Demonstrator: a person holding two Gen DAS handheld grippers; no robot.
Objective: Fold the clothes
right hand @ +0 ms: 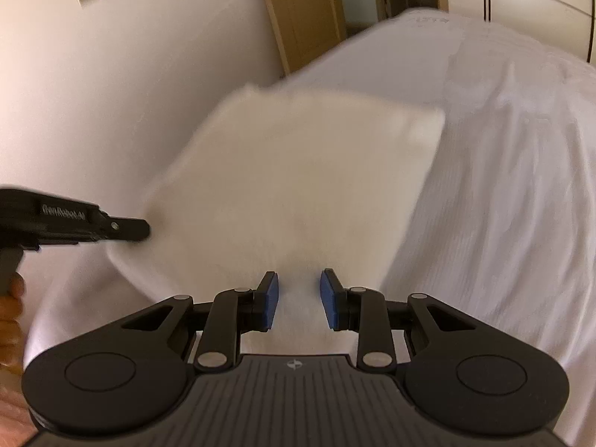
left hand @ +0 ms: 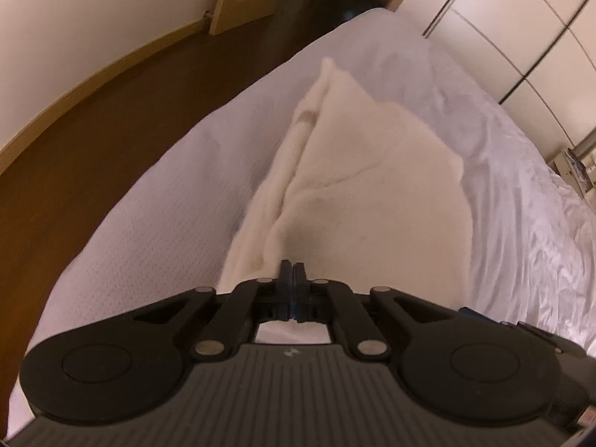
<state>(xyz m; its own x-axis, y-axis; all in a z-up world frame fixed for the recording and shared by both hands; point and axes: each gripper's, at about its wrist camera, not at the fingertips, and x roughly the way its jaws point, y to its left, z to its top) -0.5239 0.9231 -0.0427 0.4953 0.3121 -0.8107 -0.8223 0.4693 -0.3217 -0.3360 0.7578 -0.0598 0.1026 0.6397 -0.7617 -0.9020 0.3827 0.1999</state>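
A cream fleecy garment lies on a bed covered with a white sheet, already doubled over into a rough rectangle whose layered edges show along its left side in the left wrist view. The cloth looks soft, thick and light; it should drape and sag rather than hold a shape, its pile should give the pads good friction, and nothing about it seems fragile. Because several layers are stacked, a hold taken at a corner or along a hemmed edge, pinching all layers together, would likely keep the fold from sliding apart, whereas a pinch in the middle of the panel would only lift a bump. The left tongs are closed tight at the near edge of the garment, their tips pressed together where the cloth bunches into a ridge; the fabric seems pinched between them, though the contact itself is hidden by the tips. From the right wrist view the same tongs reach in from the left and meet the garment's left corner, with a hand on the grip. The right tongs stand partly apart, blue pads facing each other, with the near edge of the garment lying just beyond and below the gap; nothing is pressed between them. The far right corner of the garment rests on rumpled bedding.
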